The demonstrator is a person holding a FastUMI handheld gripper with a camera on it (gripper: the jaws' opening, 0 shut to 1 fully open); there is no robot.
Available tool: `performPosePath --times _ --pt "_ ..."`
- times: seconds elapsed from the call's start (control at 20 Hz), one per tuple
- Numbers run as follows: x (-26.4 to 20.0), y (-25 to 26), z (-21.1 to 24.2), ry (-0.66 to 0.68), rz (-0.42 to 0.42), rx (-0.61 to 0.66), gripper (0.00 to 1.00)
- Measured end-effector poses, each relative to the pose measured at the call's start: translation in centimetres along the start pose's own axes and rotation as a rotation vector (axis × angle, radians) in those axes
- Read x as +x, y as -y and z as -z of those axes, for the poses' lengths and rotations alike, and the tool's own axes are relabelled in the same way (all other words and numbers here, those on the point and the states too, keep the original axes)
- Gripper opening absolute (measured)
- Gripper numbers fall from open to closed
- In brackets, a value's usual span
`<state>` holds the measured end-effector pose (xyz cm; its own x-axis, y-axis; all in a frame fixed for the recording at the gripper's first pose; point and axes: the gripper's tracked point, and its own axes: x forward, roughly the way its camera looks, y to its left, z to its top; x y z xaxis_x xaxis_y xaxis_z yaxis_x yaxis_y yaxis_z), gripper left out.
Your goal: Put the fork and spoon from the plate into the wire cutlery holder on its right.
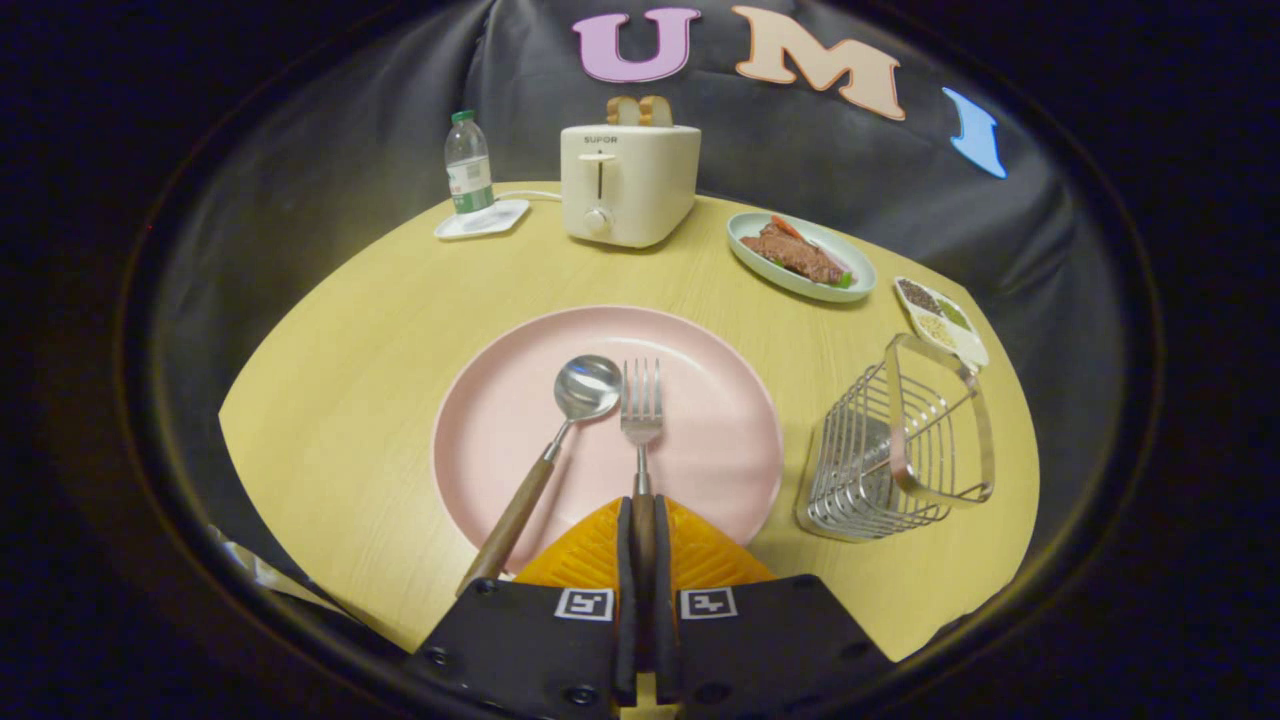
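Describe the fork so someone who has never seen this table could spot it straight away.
Start at the large round pink plate in the middle of the yellow wooden table. Two wooden-handled utensils lie on it; the silver fork is the one with tines, right of the round-bowled spoon, its handle clamped in the hand-held gripper.

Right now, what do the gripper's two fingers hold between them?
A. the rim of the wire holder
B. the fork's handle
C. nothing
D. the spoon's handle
B: the gripper fingers are closed on the wooden handle of the fork, while the spoon lies free on the pink plate.
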<state>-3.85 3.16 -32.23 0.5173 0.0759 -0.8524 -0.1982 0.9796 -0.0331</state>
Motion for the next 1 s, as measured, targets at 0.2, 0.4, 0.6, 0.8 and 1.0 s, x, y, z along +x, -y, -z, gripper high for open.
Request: performPosePath --times 0.2,0.4,0.6,0.8,1.0 --pt "-1.2 1.0 -1.7 0.013 0.0 -0.013 0.1" --pt "-2.9 2.3 -3.4 0.014 -0.009 -0.03 0.1" --pt "-4.7 4.3 -4.8 0.01 -0.018 -0.052 0.1" --pt "-6.0 6.9 -5.1 -0.005 -0.005 -0.085 0.1" --pt "-7.1 9.1 -4.8 -0.027 -0.004 -0.139 0.1"
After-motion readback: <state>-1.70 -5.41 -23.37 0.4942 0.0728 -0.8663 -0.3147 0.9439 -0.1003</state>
